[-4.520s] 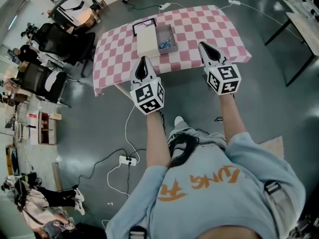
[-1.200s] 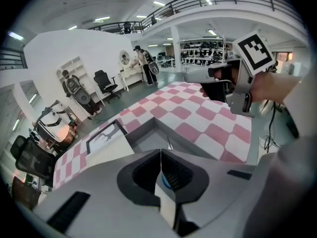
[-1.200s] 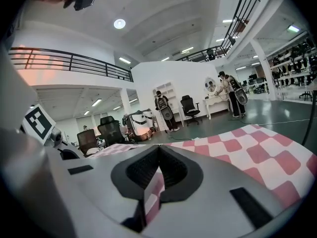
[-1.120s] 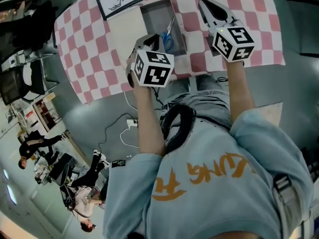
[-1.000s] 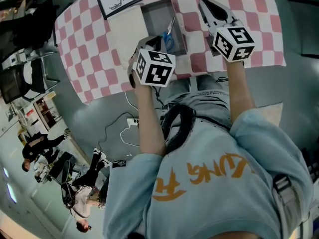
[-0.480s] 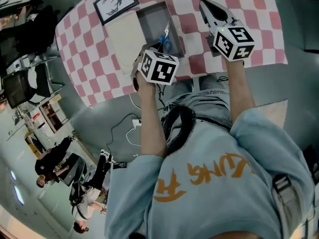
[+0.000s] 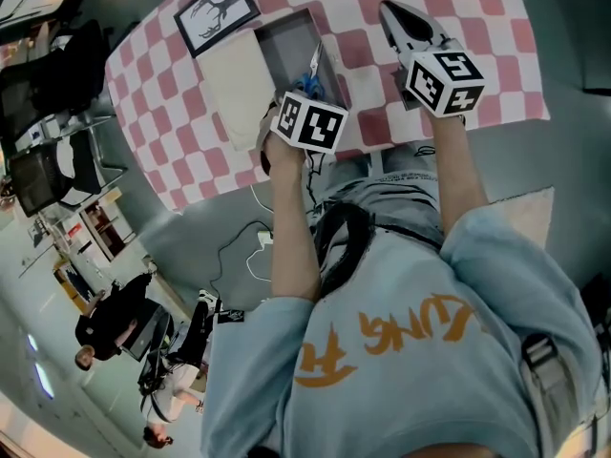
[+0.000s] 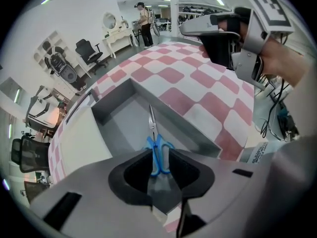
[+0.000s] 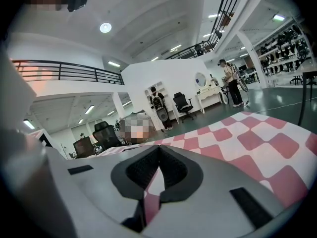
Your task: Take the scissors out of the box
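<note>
**A:** Which step was it?

**B:** The reach. The left hand-held gripper [image 8: 159, 155] was opening, the blue-handled steel scissors [image 8: 155, 142] showing between its jaws. They lay in the grey open box [image 8: 185, 123], centre frame. The right hand-held gripper [image 9: 157, 151] was closed and empty. The next move probably called for lowering and closing.

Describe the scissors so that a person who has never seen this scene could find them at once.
Find the pink-and-white checked tablecloth; on it stands an open grey box, next to a flat white panel. The scissors lie on the box's floor. They are the only thing in the box, and their blue handles and thin metal blades stand out from the grey.
</note>
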A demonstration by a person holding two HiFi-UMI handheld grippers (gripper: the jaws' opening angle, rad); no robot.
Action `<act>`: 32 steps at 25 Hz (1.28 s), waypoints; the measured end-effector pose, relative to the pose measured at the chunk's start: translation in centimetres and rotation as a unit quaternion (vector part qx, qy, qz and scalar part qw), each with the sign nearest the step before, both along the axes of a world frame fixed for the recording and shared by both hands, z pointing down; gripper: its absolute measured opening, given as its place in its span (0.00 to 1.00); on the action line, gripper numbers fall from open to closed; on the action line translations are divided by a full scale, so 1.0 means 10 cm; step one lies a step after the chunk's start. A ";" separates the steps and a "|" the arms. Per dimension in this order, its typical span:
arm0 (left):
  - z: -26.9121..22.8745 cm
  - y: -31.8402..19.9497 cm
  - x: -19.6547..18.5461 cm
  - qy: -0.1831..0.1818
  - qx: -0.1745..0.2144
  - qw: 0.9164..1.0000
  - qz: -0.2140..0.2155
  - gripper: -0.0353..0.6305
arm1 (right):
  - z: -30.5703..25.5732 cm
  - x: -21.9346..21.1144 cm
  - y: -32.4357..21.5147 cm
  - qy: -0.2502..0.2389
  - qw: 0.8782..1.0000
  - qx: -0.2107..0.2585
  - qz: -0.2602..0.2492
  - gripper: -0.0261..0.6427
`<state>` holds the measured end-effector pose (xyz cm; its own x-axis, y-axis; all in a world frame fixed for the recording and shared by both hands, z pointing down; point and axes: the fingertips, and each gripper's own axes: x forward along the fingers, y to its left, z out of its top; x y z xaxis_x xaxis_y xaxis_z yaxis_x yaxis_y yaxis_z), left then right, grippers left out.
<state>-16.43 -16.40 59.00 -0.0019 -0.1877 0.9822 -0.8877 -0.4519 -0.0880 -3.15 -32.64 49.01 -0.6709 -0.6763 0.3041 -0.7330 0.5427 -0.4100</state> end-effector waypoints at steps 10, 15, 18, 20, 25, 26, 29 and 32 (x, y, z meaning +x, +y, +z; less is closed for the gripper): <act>0.14 -0.04 -0.05 -0.040 -0.035 0.998 -0.027 0.24 | 0.03 0.06 -0.03 0.000 1.000 -0.003 0.004 0.04; 0.23 -0.03 -0.04 -0.045 -0.058 0.996 -0.044 0.23 | 0.04 0.08 -0.04 -0.001 1.000 -0.004 0.005 0.04; 0.25 -0.04 -0.07 -0.054 -0.062 0.995 -0.051 0.23 | 0.04 0.10 -0.05 -0.002 1.000 -0.003 0.006 0.04; 0.27 -0.04 -0.08 -0.057 -0.066 0.995 -0.056 0.23 | 0.04 0.11 -0.06 -0.003 1.000 -0.003 0.007 0.04; 0.33 -0.05 -0.10 -0.072 -0.079 0.992 -0.066 0.23 | 0.04 0.11 -0.06 -0.006 1.000 -0.005 0.009 0.04; 0.35 -0.05 -0.10 -0.074 -0.082 0.992 -0.068 0.23 | 0.04 0.12 -0.06 -0.006 1.000 -0.005 0.009 0.04; 0.41 -0.05 -0.11 -0.080 -0.088 0.990 -0.075 0.23 | 0.04 0.14 -0.06 -0.005 1.000 -0.005 0.011 0.04; 0.44 -0.06 -0.10 -0.085 -0.089 0.990 -0.075 0.21 | 0.06 0.19 -0.07 -0.006 1.000 -0.009 0.017 0.04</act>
